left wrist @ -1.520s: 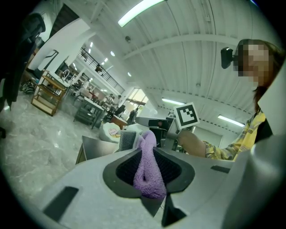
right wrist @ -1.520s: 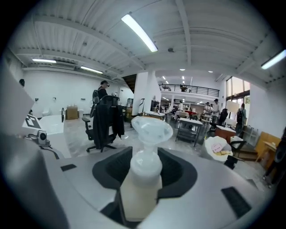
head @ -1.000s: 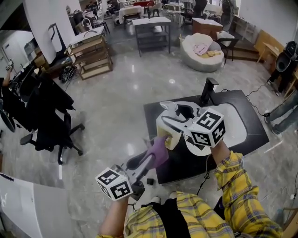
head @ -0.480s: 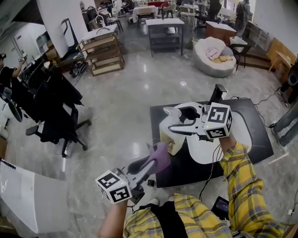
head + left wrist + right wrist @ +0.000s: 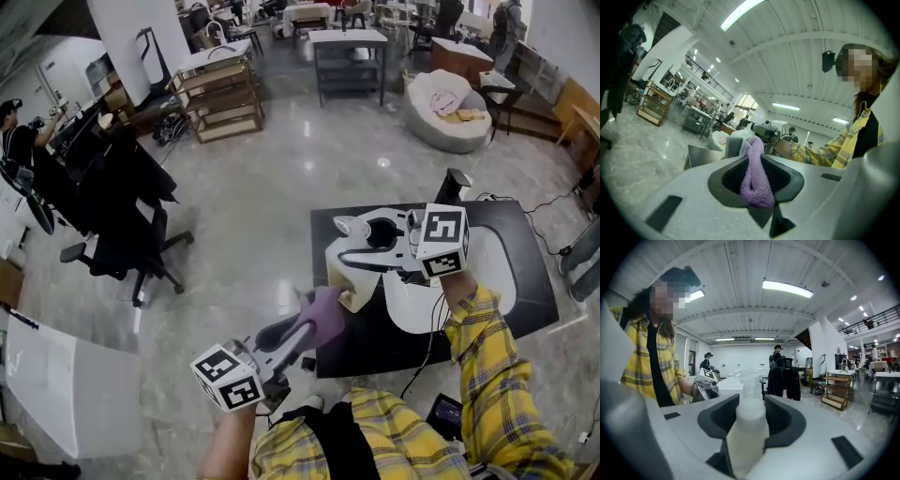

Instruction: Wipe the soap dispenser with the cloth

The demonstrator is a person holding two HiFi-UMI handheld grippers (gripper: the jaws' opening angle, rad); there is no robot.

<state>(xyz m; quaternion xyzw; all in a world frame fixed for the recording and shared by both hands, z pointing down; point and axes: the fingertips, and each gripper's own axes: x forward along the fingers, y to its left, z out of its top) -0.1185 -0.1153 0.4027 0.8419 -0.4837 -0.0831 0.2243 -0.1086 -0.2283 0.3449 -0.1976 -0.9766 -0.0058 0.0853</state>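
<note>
A cream soap dispenser with a pump top stands upright in the air in front of me, over the edge of a black table. My right gripper reaches it from the right. The right gripper view shows the frosted bottle between both pads of that gripper; the jaws have just been closing on it. A purple cloth is pinched in my left gripper, just below and left of the bottle. In the left gripper view the cloth bulges out between the shut jaws.
The black table carries a white oval panel. A black office chair stands at the left. Wooden shelf carts, a grey table and a beanbag lie further back. Cables trail on the floor at the right.
My right gripper has turned at the wrist, its marker cube swinging up and to the right while the bottle stays between the jaws. The left gripper and cloth have kept still.
</note>
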